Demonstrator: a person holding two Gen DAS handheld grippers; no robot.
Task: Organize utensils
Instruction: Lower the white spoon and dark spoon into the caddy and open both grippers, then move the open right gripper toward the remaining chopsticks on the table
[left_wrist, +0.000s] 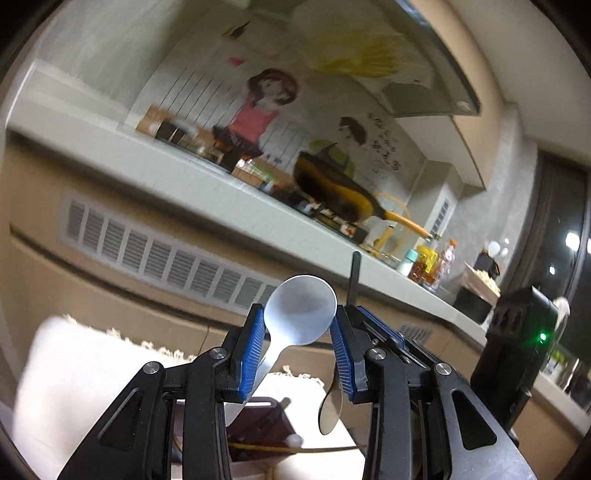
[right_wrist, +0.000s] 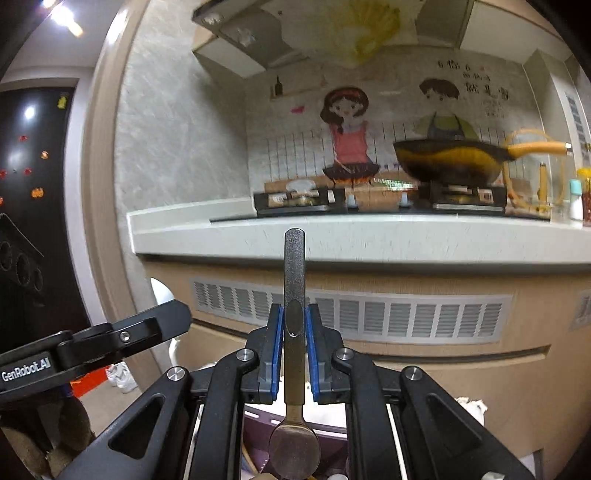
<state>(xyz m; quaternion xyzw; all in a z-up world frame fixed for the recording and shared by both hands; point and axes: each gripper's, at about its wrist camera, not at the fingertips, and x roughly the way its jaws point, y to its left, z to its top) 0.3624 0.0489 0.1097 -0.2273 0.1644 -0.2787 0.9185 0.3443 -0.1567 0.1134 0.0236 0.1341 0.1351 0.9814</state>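
Observation:
My left gripper (left_wrist: 298, 325) is shut on a silver spoon (left_wrist: 300, 311), bowl up between the blue pads, its handle running down to the lower left. My right gripper (right_wrist: 294, 325) is shut on a second spoon with a dark handle (right_wrist: 294, 280); the handle points up and its metal bowl (right_wrist: 294, 452) hangs down. That spoon also shows in the left wrist view (left_wrist: 330, 408), beside the right gripper body (left_wrist: 517, 343). Below both grippers is a purple-brown utensil holder (left_wrist: 258, 428), also in the right wrist view (right_wrist: 258, 424), with a thin stick lying in it.
A white cloth-covered surface (left_wrist: 74, 369) lies under the holder. Ahead are a kitchen counter (right_wrist: 369, 236) with a stove, a yellow wok (right_wrist: 450, 158), bottles (left_wrist: 428, 262), and a vented cabinet front (right_wrist: 369, 317). The left gripper body (right_wrist: 92, 343) shows at left.

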